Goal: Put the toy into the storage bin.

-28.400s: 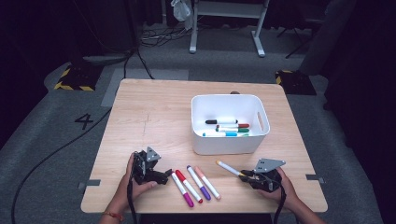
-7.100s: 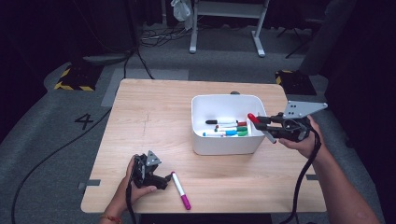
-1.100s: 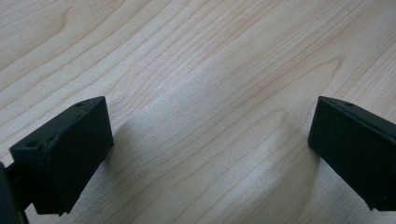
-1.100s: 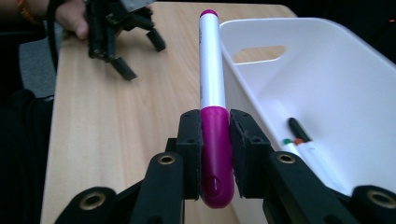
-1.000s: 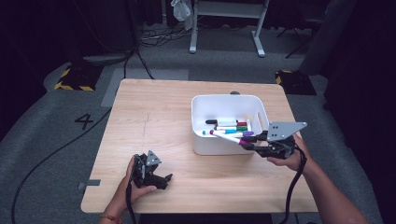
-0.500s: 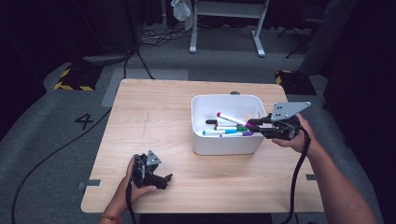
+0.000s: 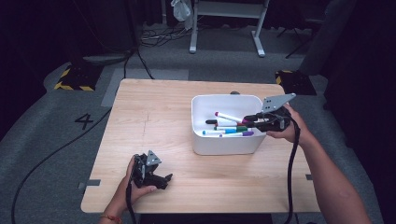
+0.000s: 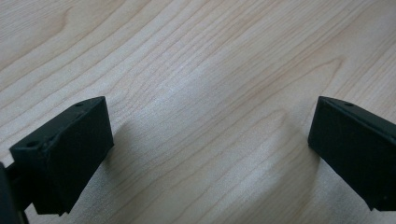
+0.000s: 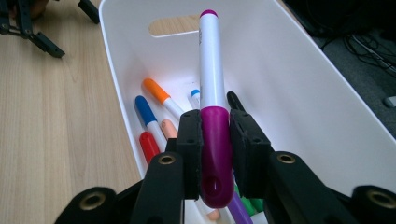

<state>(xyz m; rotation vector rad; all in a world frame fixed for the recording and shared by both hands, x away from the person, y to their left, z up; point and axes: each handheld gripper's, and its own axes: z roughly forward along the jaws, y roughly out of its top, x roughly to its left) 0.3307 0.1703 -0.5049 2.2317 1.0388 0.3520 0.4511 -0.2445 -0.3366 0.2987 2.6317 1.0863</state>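
At the right of the high view, just right of centre, the right tongs [image 7: 250,117] hang over the white bin [image 7: 203,140], clamped on the magenta cap of a white-barrelled marker [image 7: 229,116] whose body juts out toward the left above the bin's inside. Seen from the right gripper view, those tongs [image 9: 215,140] squeeze the cap from both sides, and the marker [image 9: 212,93] runs up the middle of the frame, well above the bin floor, with its far tip near the handle slot in the bin's [image 9: 299,88] end wall. Below it, on the bin floor, lie other markers: an orange-capped one [image 9: 156,91], a blue-capped one [image 9: 144,109] and a red-capped one [image 9: 148,144] at centre left, with green and purple ones partly hidden behind the jaws. Low and left of centre in the high view, the left tongs [image 7: 164,179] rest on the wooden worktop [image 7: 154,116], held in a hand [image 7: 133,189], well apart from the bin. Their own view shows both jaws spread wide at the frame's left and right edges, with bare wood [image 8: 205,93] between them.
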